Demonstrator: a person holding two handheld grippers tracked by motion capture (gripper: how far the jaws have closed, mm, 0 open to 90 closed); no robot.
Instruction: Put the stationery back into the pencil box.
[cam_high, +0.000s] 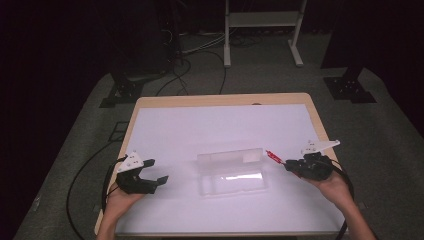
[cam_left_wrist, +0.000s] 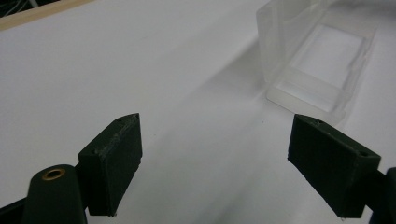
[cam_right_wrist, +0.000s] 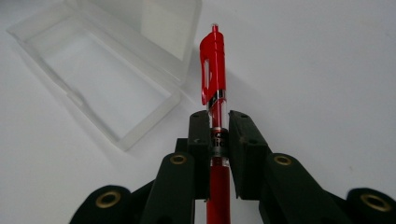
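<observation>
Light wooden table (cam_high: 136, 109) covered by a white sheet (cam_high: 220, 130). Grey carpeted floor (cam_high: 390, 135) around the table, crossed by black cables (cam_high: 80, 172) at the left. White metal stand frame (cam_high: 260, 20) beyond the far edge, flanked by black stand bases (cam_high: 125, 90) at left and right, against a dark background.

Table state, my side

Wood-edged table (cam_high: 307, 102) carried a white sheet (cam_high: 200, 135); on the sheet lay one clear plastic case (cam_high: 231, 172), its lid hinged open.
</observation>
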